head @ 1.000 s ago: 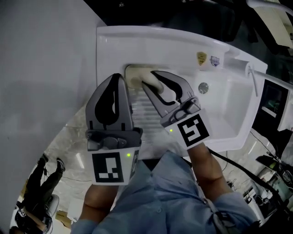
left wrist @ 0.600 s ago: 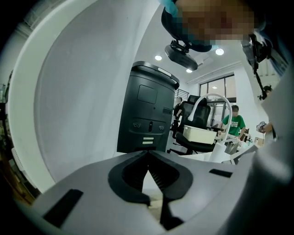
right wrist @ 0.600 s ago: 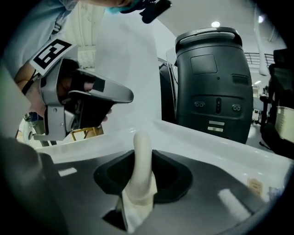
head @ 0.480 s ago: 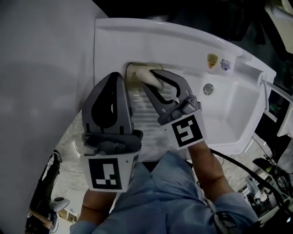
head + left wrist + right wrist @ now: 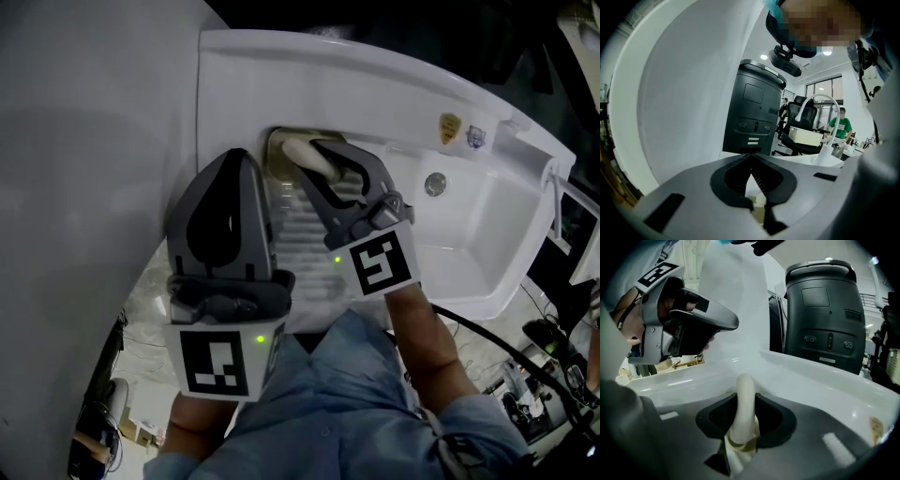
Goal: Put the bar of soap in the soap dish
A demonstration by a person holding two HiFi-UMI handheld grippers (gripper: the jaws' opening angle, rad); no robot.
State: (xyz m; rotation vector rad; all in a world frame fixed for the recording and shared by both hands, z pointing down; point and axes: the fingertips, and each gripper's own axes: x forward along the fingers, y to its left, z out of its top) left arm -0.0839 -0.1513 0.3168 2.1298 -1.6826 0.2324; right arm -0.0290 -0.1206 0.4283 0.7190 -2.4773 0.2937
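At the back left corner of the white sink (image 5: 375, 84), a recessed soap dish (image 5: 274, 159) sat at the head of the ribbed washboard slope (image 5: 302, 223). The right claw (image 5: 309, 161) pinched the cream bar of soap (image 5: 298, 148), whose far end reached over the dish; whether it touched the dish floor could not be told. The left claw (image 5: 239, 155) was pressed together with nothing in it, just left of the dish. The deep basin (image 5: 478, 234) to the right carried a round metal fitting (image 5: 434, 184) on its wall.

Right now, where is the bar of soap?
The soap is clamped in the right gripper, left of centre in the head view, over the soap dish at the sink's left end.
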